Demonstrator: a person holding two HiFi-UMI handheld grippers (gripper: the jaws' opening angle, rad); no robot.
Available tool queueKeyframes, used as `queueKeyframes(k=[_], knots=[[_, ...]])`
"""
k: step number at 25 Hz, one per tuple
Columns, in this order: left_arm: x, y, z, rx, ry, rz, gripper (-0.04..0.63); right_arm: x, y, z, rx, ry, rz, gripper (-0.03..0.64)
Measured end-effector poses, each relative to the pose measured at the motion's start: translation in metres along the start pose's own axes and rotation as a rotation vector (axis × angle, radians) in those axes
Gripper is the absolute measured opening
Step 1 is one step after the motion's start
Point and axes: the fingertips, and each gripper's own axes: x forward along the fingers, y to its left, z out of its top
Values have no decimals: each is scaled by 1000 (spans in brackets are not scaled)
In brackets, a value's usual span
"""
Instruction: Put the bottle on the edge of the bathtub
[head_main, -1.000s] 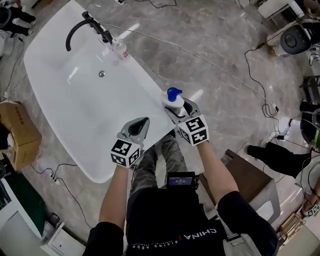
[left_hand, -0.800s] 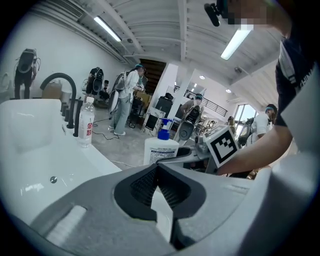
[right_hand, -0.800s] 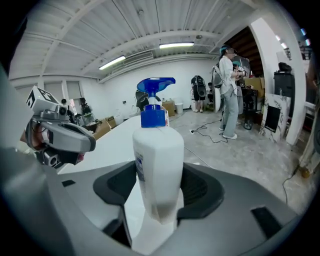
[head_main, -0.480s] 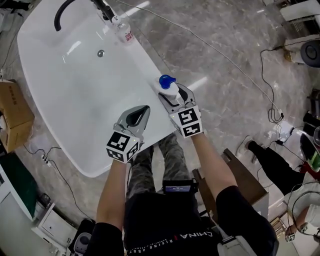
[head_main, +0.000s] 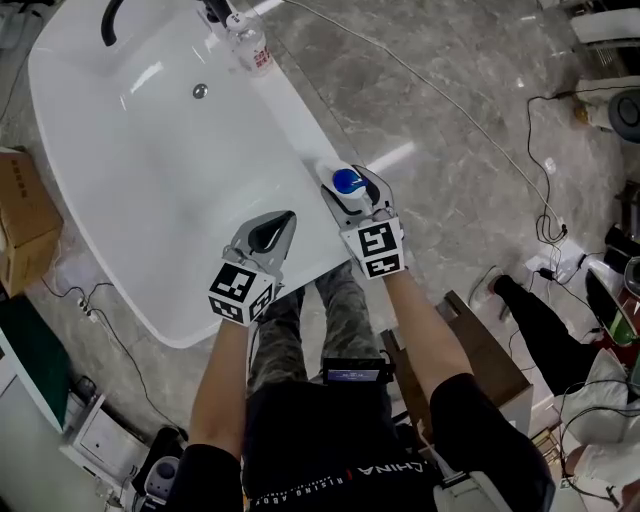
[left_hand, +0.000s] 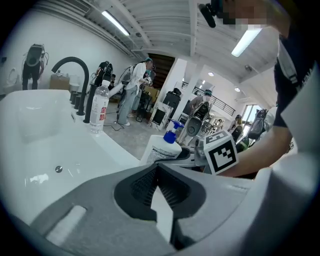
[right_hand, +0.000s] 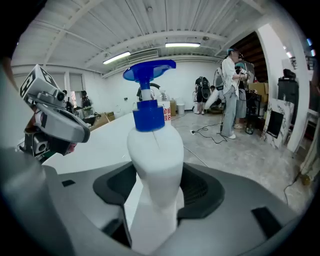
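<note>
A white pump bottle (head_main: 347, 186) with a blue head stands upright at the right rim of the white bathtub (head_main: 290, 120). My right gripper (head_main: 349, 198) is shut on its body. In the right gripper view the bottle (right_hand: 152, 150) fills the middle, with both pads of the right gripper (right_hand: 156, 189) pressed against its sides. My left gripper (head_main: 281, 223) hangs shut and empty over the tub's near end, to the left of the bottle. From the left gripper (left_hand: 159, 187) the bottle (left_hand: 161, 151) shows beyond the jaws. Whether its base touches the rim is hidden.
A black faucet (head_main: 106, 18) and a clear water bottle (head_main: 251, 47) stand at the tub's far end. A cardboard box (head_main: 24, 222) lies on the floor to the left, cables (head_main: 455, 105) to the right, and a brown box (head_main: 492, 352) at the near right. People stand in the background.
My right gripper has carried the bottle a little nearer along the tub's right rim, and the pump head now shows from above. The left gripper has hardly moved.
</note>
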Motion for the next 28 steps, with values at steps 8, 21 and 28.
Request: queueKeyframes(k=[8, 21, 28], knots=[[-2, -1, 6, 5, -6, -7, 9, 1, -1, -1, -33, 21, 3, 278], [-17, -5, 11, 20, -15, 0, 9, -8, 9, -4, -25, 56, 37, 408], [-39, -13, 18, 30, -21, -6, 9, -48, -1, -1, 10, 77, -15, 408]])
